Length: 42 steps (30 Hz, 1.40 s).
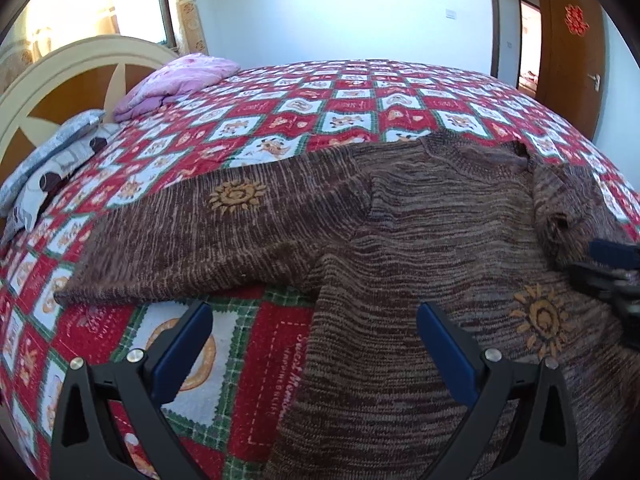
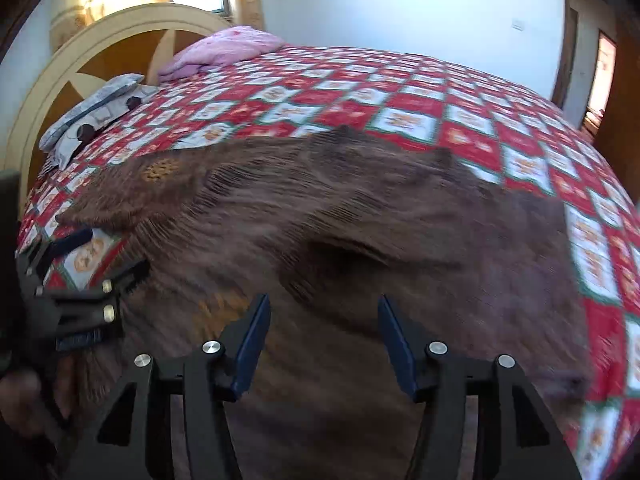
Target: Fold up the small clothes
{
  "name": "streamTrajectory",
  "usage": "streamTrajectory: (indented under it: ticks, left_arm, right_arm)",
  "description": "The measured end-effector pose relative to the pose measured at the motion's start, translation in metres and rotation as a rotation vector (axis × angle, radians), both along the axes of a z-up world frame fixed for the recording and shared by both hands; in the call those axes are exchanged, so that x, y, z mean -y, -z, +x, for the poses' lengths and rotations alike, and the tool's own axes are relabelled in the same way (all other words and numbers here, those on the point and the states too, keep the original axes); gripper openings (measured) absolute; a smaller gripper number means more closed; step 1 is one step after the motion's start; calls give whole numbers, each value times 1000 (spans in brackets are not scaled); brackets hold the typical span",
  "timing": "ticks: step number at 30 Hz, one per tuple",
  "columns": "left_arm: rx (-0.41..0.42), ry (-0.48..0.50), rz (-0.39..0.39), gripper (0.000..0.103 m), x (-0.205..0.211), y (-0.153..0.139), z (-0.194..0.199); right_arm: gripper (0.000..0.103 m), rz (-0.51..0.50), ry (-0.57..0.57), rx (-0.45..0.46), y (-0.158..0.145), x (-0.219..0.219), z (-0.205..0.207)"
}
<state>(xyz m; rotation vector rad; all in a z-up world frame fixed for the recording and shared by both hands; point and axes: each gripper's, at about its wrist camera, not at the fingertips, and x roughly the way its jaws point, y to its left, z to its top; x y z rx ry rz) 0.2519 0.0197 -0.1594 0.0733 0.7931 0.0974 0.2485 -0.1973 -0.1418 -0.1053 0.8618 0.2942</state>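
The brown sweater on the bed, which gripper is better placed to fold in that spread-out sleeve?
Left, probably. The left gripper is open at the sweater's edge just below the outstretched sleeve. The right gripper, also open, hovers over the body.

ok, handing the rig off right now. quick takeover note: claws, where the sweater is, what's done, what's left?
Left claw: open, empty, hovering over the sweater's left edge where it meets the quilt.
Right claw: open, empty, over the sweater body; that view is motion-blurred.
Sweater: brown knit, spread on the quilt, neck away from you, left sleeve stretched out sideways. The right sleeve looks bunched near the shoulder.
Done: laid out only; no clean fold visible.
Left: probably fold both sleeves in, then fold the body.
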Motion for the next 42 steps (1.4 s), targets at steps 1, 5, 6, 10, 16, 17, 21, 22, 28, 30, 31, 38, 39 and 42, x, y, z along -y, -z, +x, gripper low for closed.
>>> streamTrajectory:
  ticks: [1, 5, 6, 10, 16, 17, 21, 22, 28, 30, 31, 38, 39, 42]
  left_arm:
    - [6, 9, 8, 103, 4, -4, -1]
    - [42, 77, 14, 103, 26, -26, -4]
    - [56, 99, 20, 103, 34, -33, -5]
    - [87, 221, 80, 103, 87, -50, 0]
    - [11, 306, 218, 103, 157, -26, 35]
    - [-7, 316, 243, 103, 167, -18, 41]
    - [4, 270, 362, 103, 186, -1, 57]
    - [-1, 215, 345, 103, 178, -3, 65]
    - [-108, -88, 163, 103, 101, -5, 94]
    - [-116, -94, 128, 103, 93, -3, 90]
    - [-112, -83, 114, 102, 90, -3, 83]
    - [-98, 74, 17, 81, 110, -12, 64]
    - [-102, 95, 0, 81, 113, -14, 62]
    - [-124, 156, -17, 76, 127, -11, 54]
  right_arm:
    - [57, -3, 21, 0, -4, 13, -8]
    - [65, -23, 132, 30, -10, 62, -39]
    - [65, -16, 154, 41, -10, 72, -46]
    - [66, 30, 222, 83, 0, 97, -61]
    - [66, 98, 273, 86, 18, 112, -65]
    - [66, 71, 259, 105, 18, 109, -67]
    - [66, 52, 233, 115, 19, 103, -70]
    - [66, 57, 226, 121, 18, 103, -71]
    - [67, 32, 202, 130, 19, 95, -74]
    - [67, 33, 200, 126, 21, 93, -74]
    - [67, 28, 199, 127, 22, 92, -74]
    - [68, 5, 217, 142, 23, 90, -76]
    - [68, 5, 221, 145, 23, 91, -77]
    - [68, 4, 222, 141, 23, 91, -75]
